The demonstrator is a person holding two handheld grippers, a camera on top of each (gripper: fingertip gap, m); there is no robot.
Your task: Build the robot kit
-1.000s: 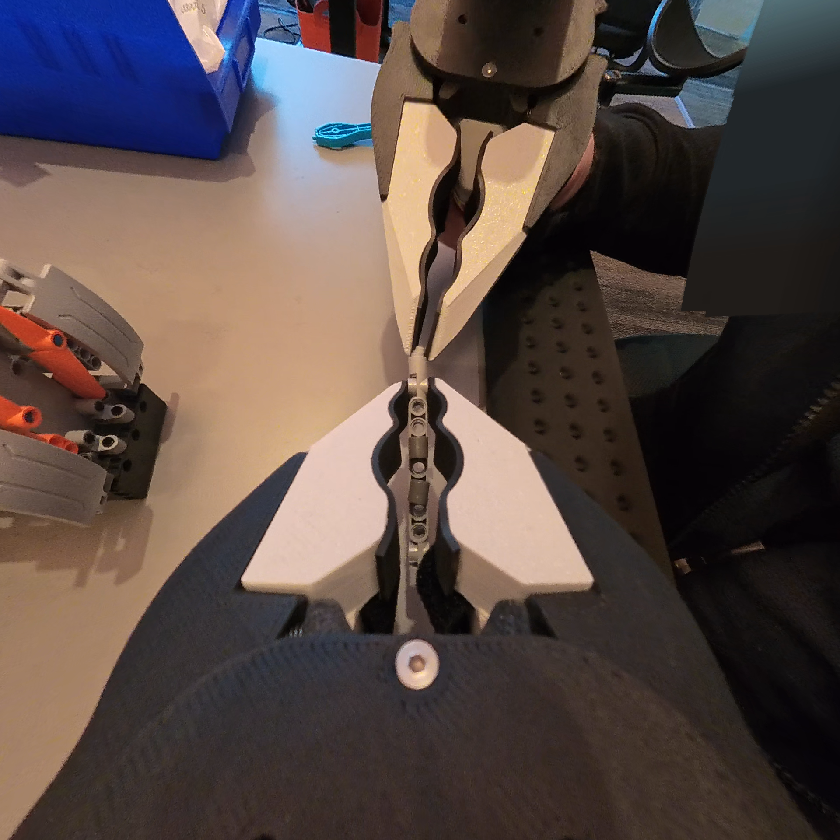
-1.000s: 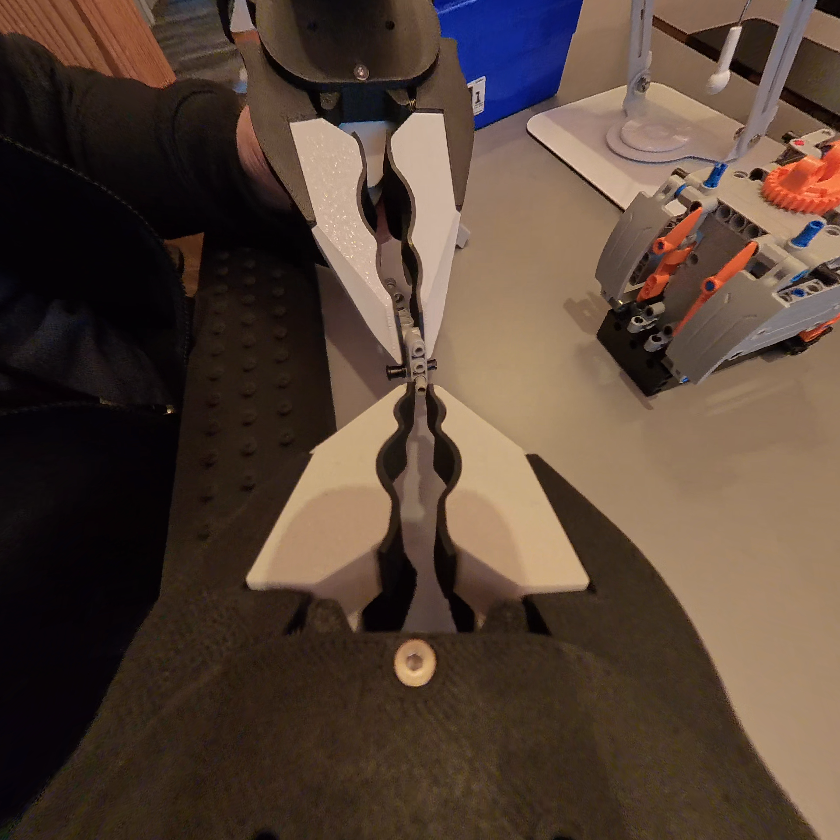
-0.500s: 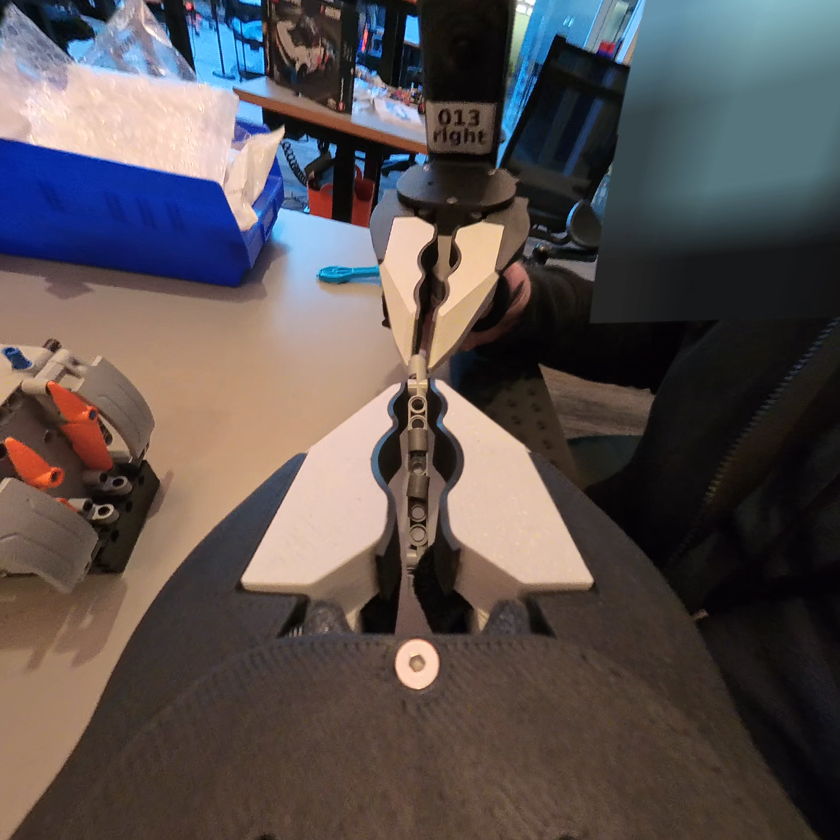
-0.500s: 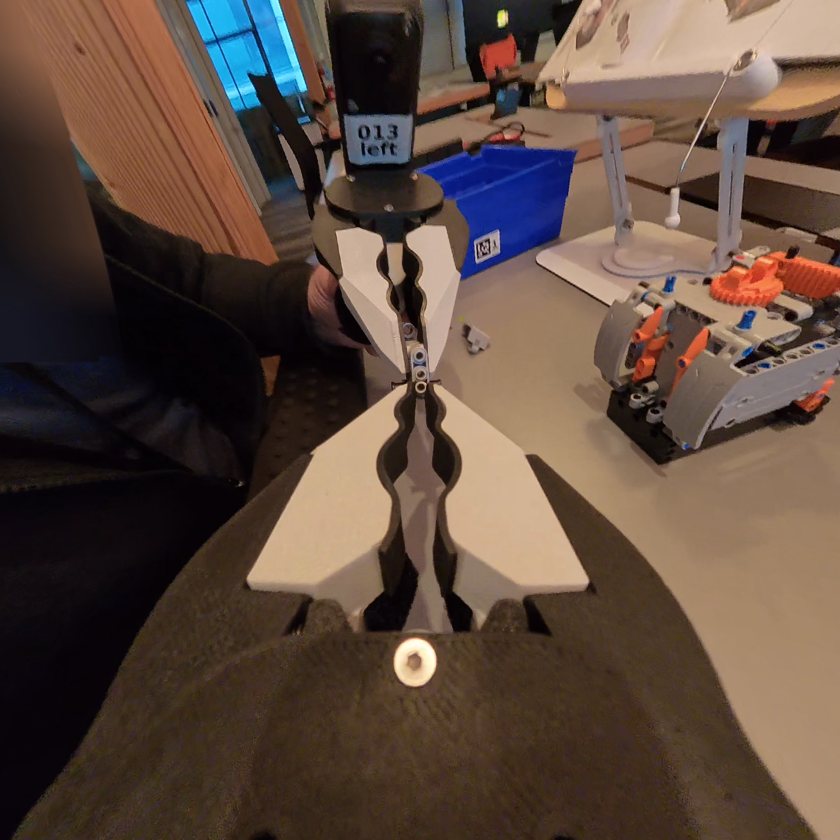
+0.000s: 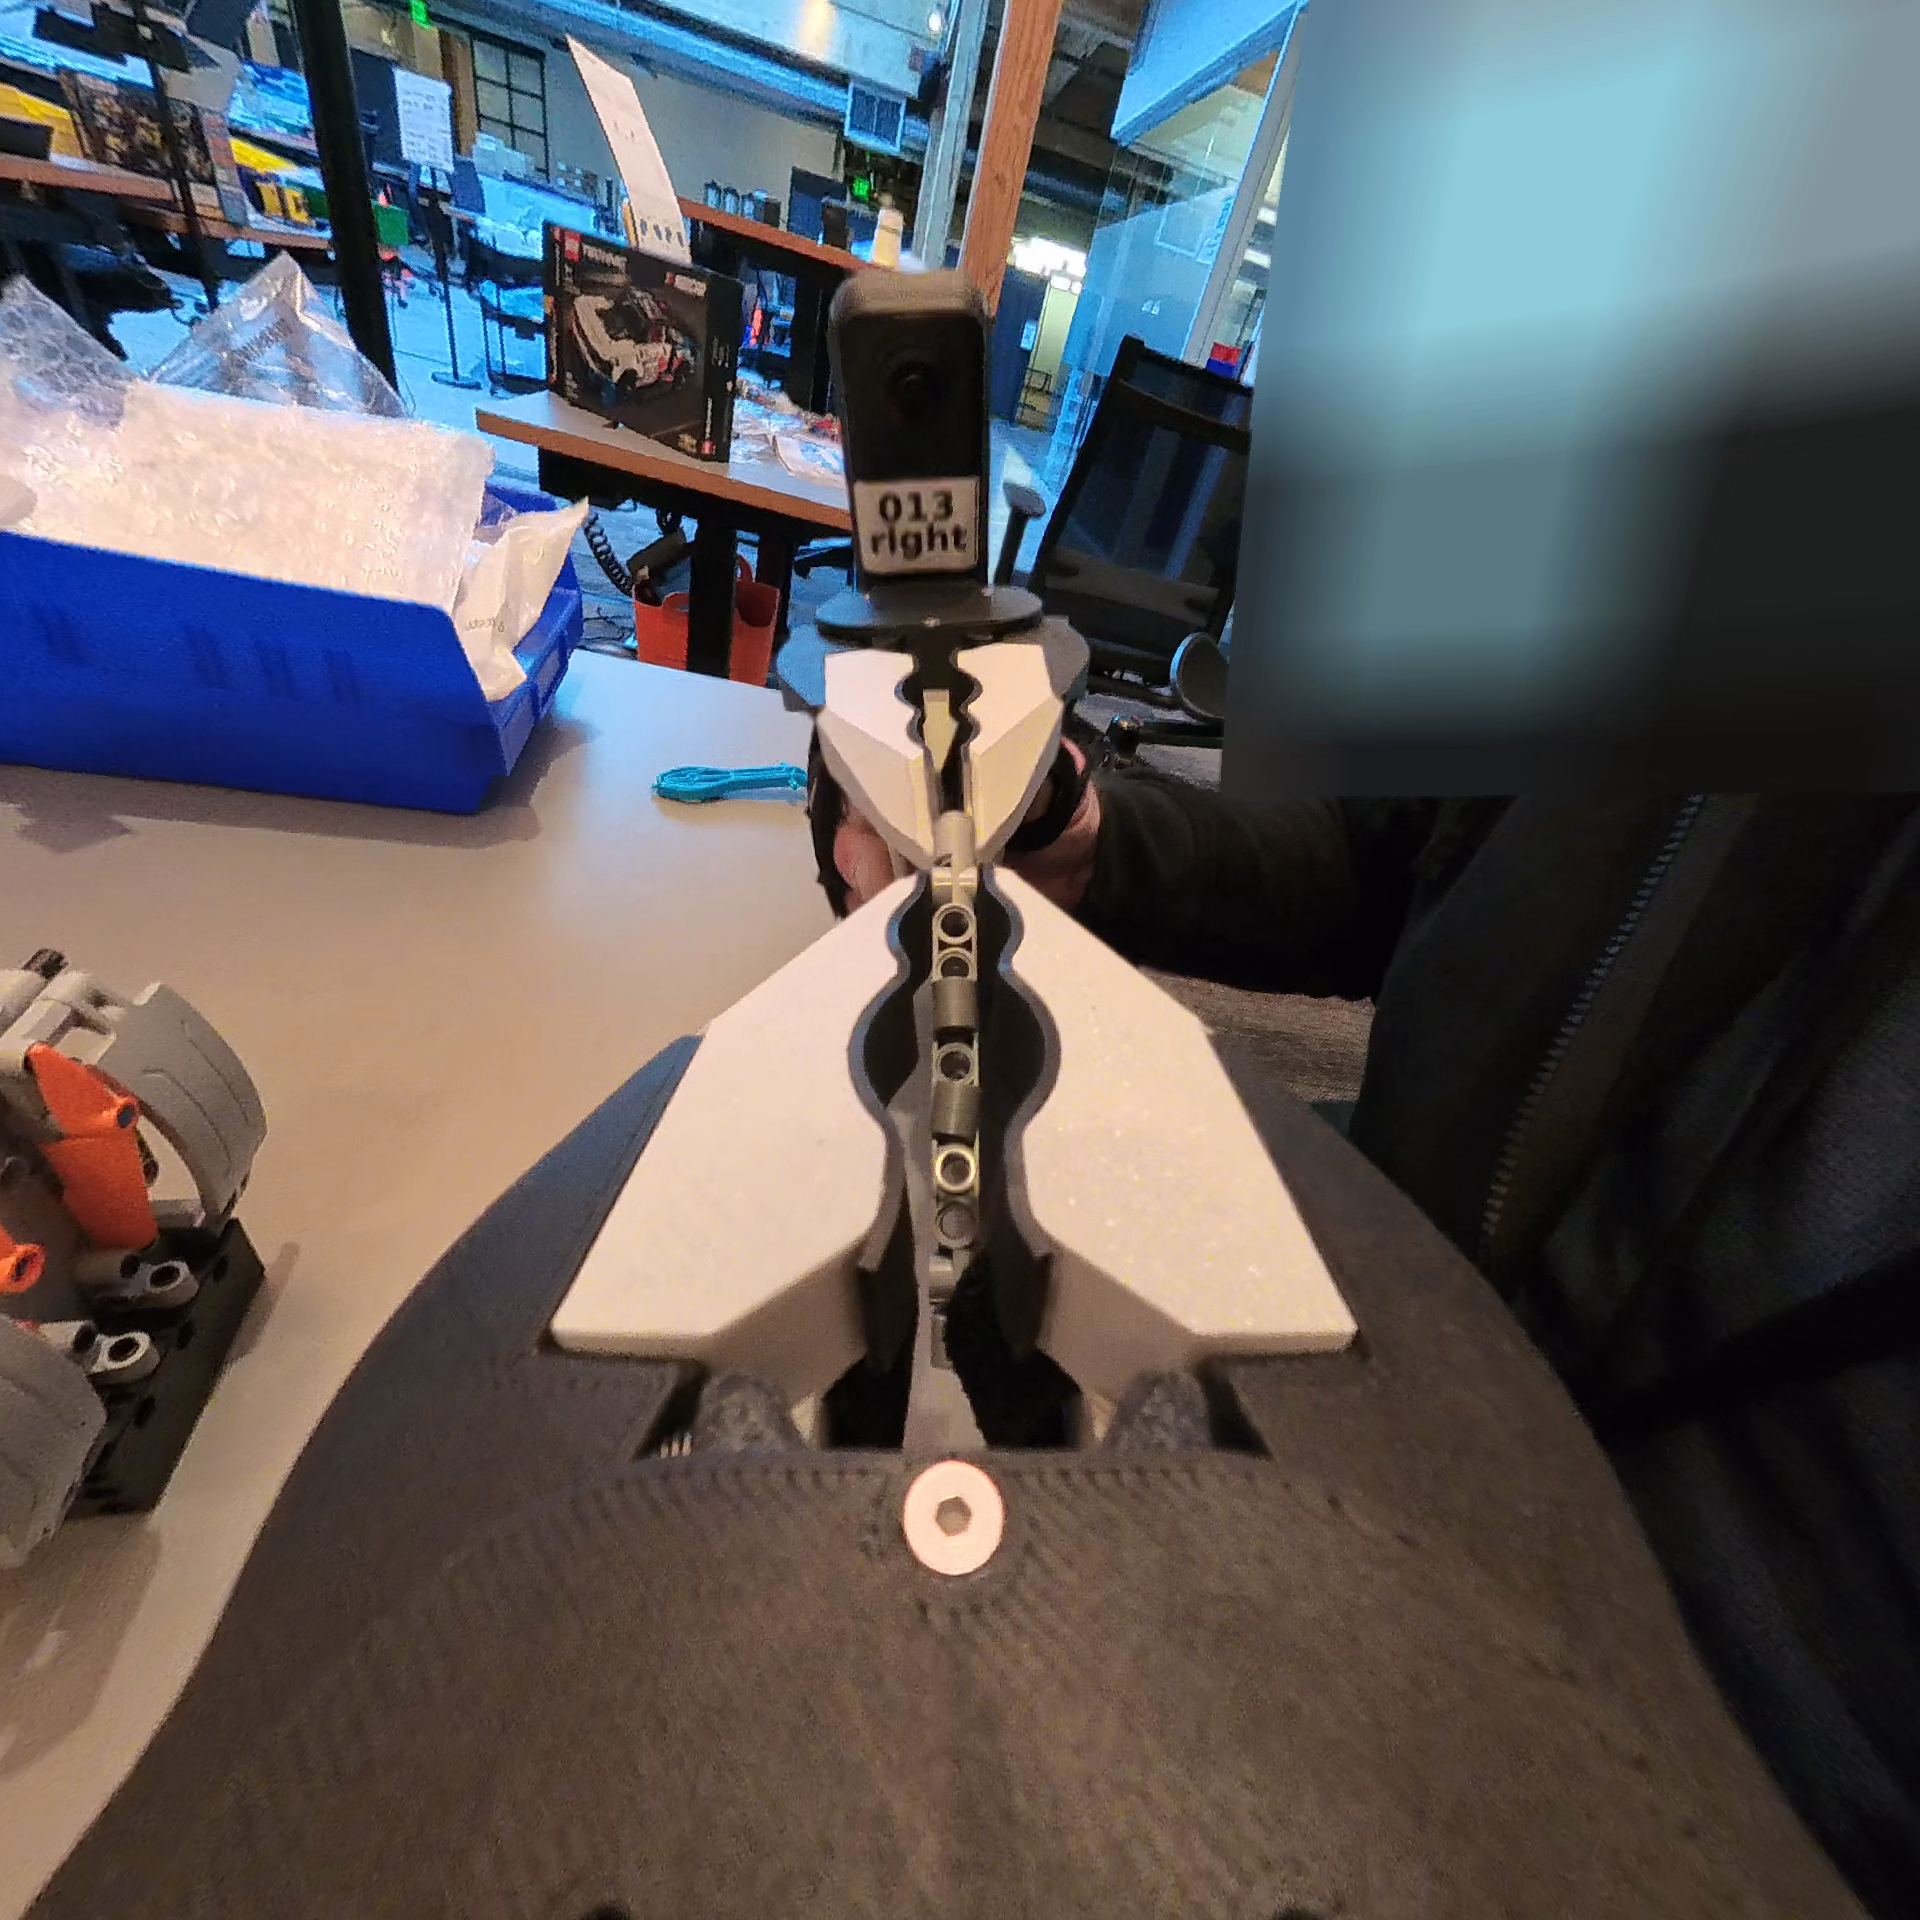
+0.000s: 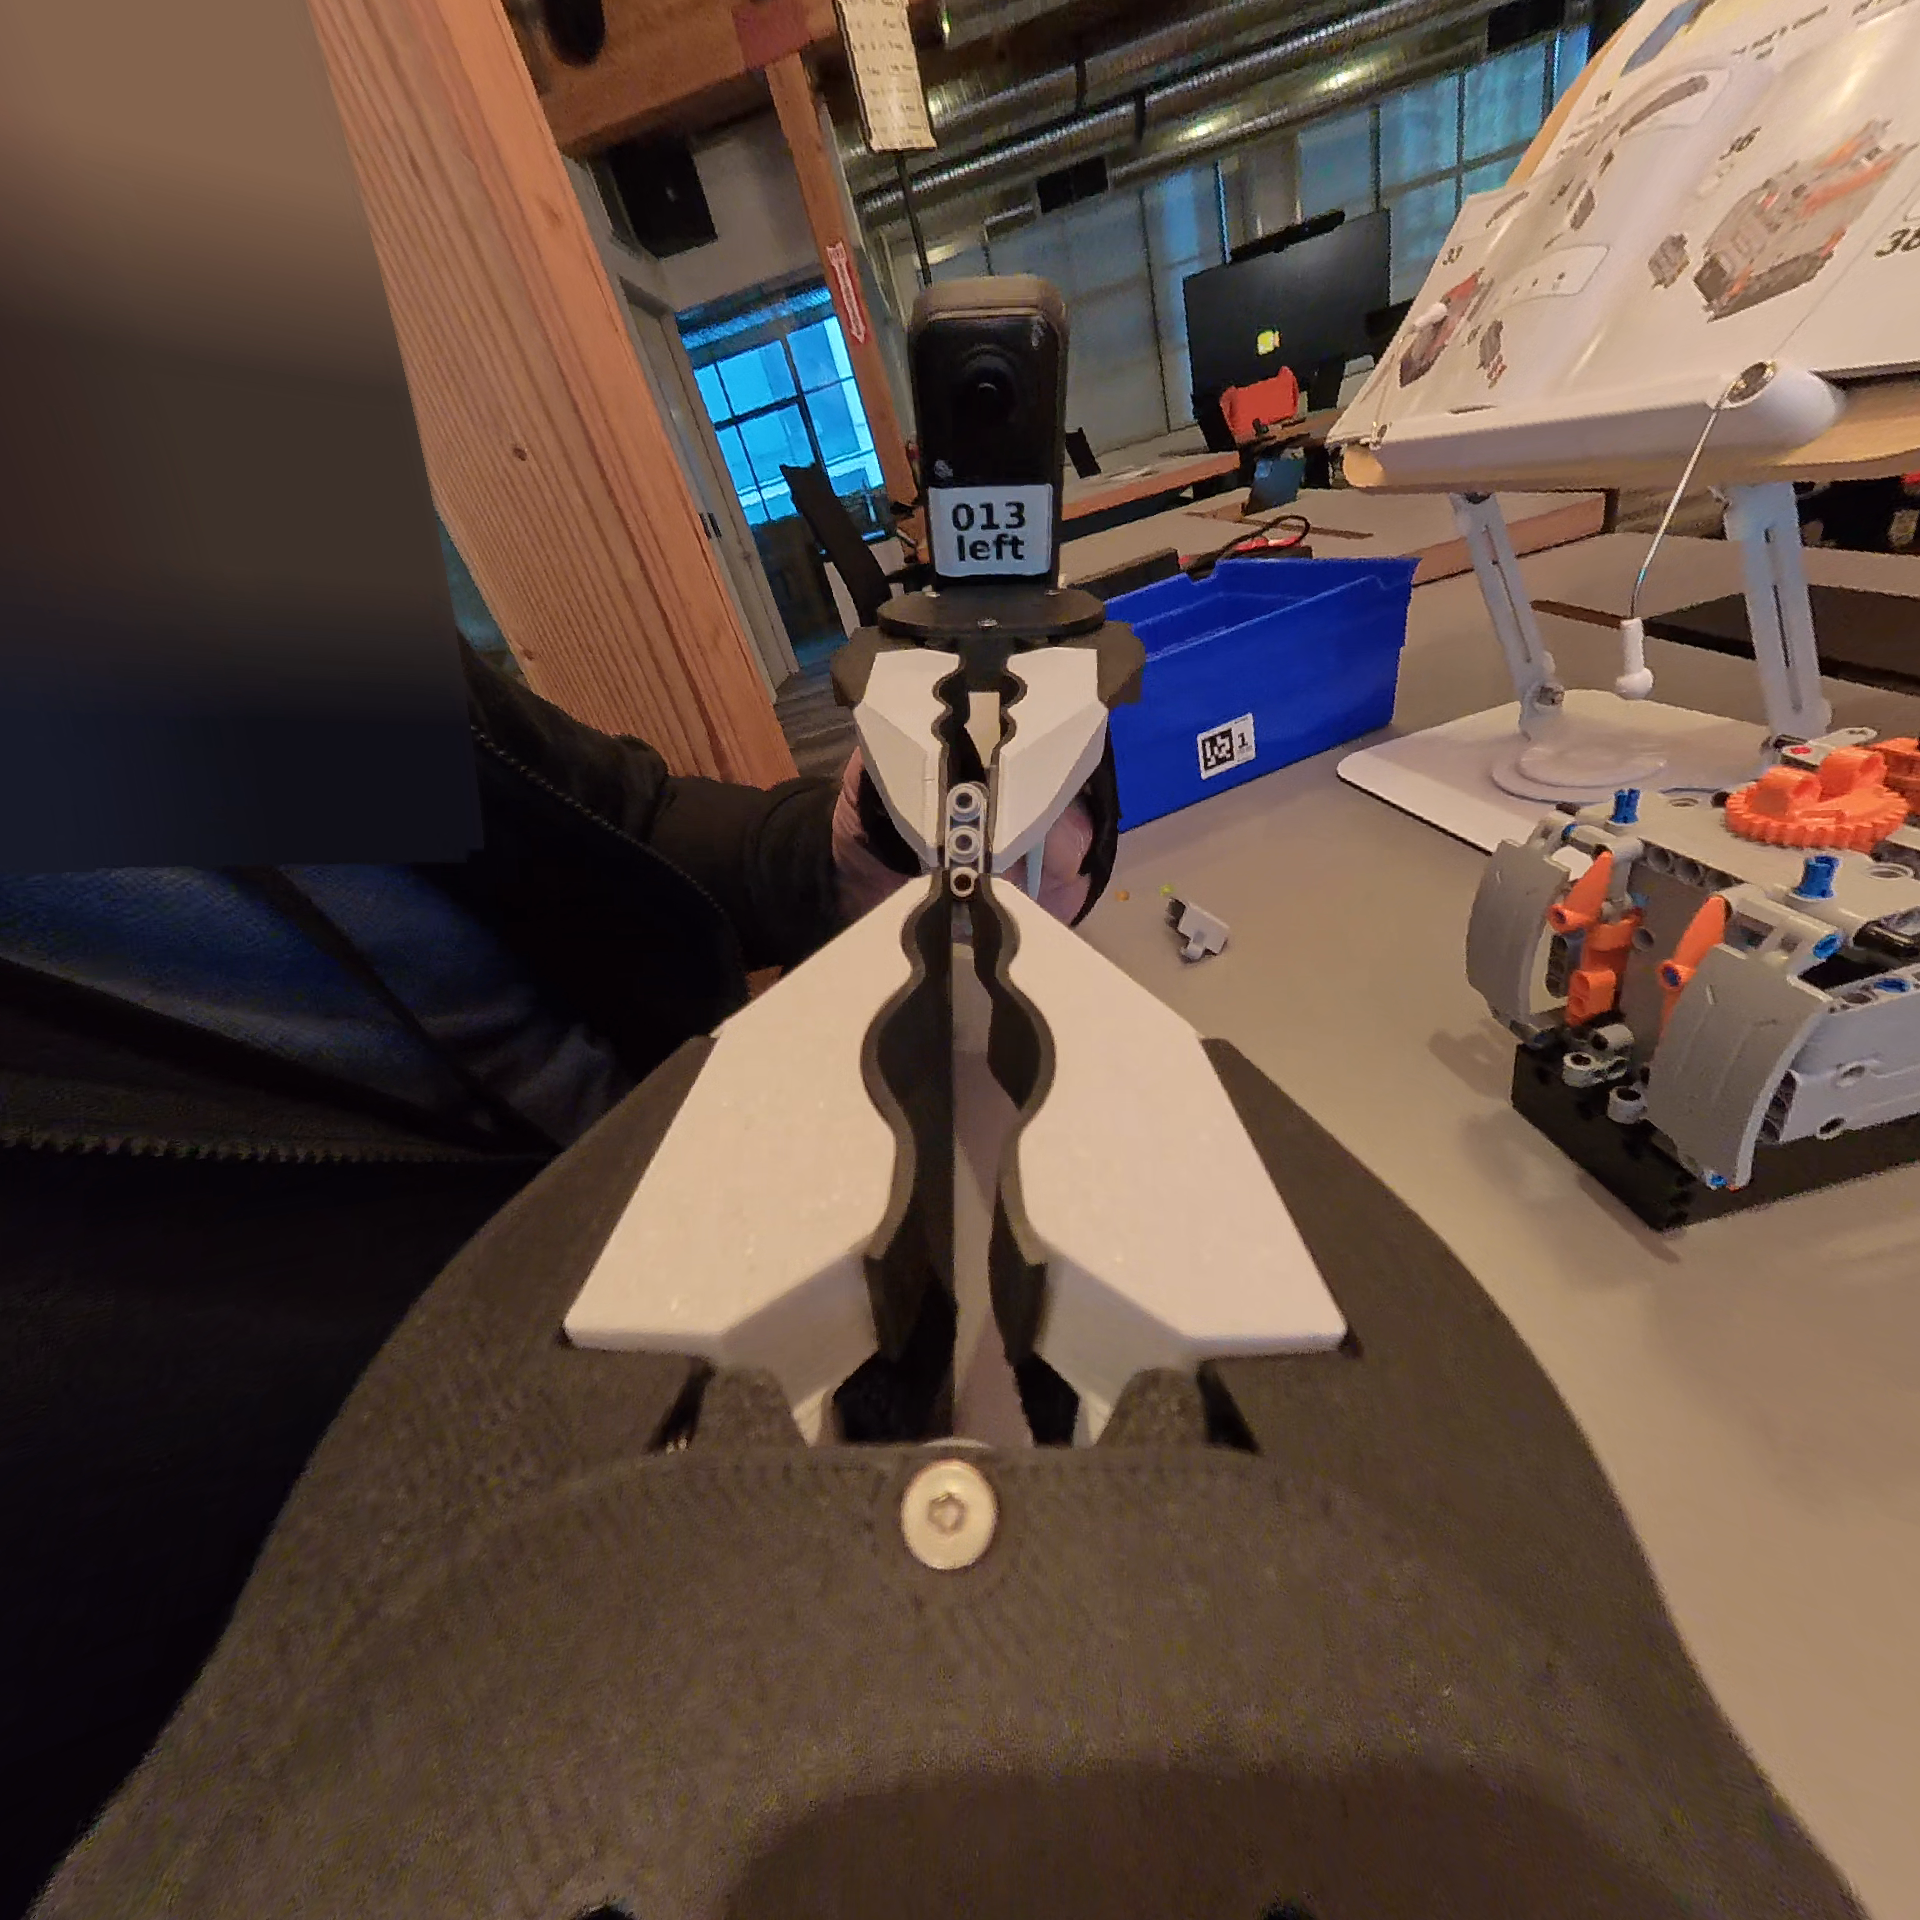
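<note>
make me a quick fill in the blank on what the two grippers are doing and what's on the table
1. The left gripper is shut on a grey ____ with a row of holes.
2. The right gripper meets it ____ to tip.
3. The bin behind is ____.
4. The gear on the model is ____.

Missing: beam; tip; blue; orange

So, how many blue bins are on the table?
2. The wrap-filled blue bin is far left in the left wrist view; the open blue bin stands behind the left tool in the right wrist view.
</note>
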